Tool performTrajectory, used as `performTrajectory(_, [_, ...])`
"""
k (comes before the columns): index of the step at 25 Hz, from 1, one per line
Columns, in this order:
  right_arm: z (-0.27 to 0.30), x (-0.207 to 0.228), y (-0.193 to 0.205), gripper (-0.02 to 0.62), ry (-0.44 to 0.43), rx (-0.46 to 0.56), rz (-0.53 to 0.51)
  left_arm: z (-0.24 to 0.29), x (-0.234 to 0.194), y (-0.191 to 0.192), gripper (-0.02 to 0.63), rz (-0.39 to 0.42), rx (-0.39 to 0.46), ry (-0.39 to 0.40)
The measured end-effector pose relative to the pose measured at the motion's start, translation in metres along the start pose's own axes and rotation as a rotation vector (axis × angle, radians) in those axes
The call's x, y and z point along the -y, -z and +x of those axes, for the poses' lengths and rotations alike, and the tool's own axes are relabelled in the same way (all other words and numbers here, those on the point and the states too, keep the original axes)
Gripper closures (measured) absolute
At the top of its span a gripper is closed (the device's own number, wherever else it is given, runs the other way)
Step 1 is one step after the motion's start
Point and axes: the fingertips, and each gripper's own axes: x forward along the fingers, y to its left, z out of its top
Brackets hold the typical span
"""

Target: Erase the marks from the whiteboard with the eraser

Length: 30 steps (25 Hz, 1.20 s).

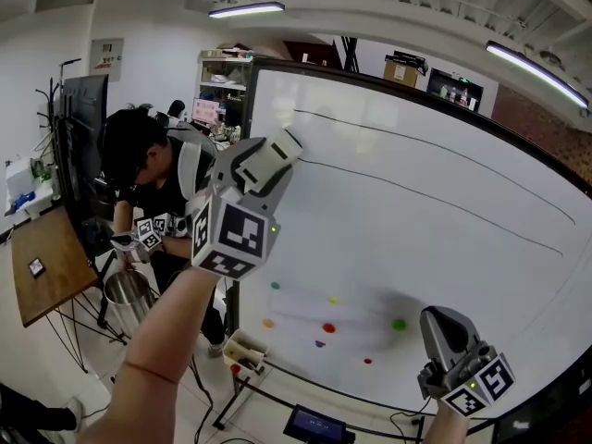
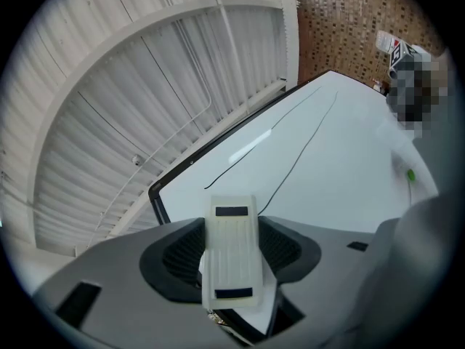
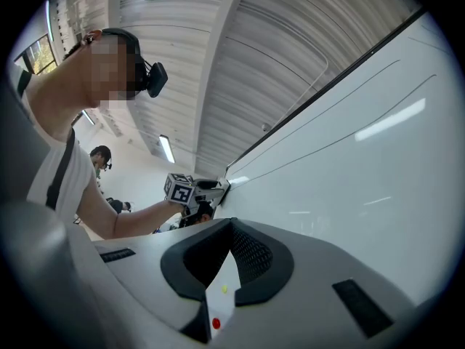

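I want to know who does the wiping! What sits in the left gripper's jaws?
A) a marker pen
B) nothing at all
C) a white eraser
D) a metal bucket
C: the left gripper has its jaws on both sides of a white ribbed eraser, in front of the whiteboard.

Strip lights (image 1: 246, 9) run along a white ribbed ceiling (image 2: 145, 86), and a brick wall (image 2: 341, 27) stands beyond. A wooden desk (image 1: 51, 265) and a cluttered shelf unit (image 1: 222, 81) stand on the pale floor (image 1: 37, 368).
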Motion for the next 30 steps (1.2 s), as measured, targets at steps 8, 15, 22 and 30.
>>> performTrajectory(8, [-0.01,0.011,0.005,0.578,0.014,-0.001,0.01,0.0,0.018,-0.012,0.367,0.007,0.031,-0.024])
performTrajectory(15, [-0.015,0.023,0.005,0.578,0.025,-0.011,0.003,0.008,0.056,-0.041,0.367,0.07,0.094,0.043])
performTrajectory(22, [-0.011,0.015,0.006,0.578,0.019,-0.017,0.006,-0.007,0.094,-0.036,0.368,0.113,0.113,0.168])
performTrajectory(30, [-0.007,0.012,0.011,0.578,0.015,-0.014,0.014,-0.001,0.022,-0.002,0.368,0.082,0.035,-0.077])
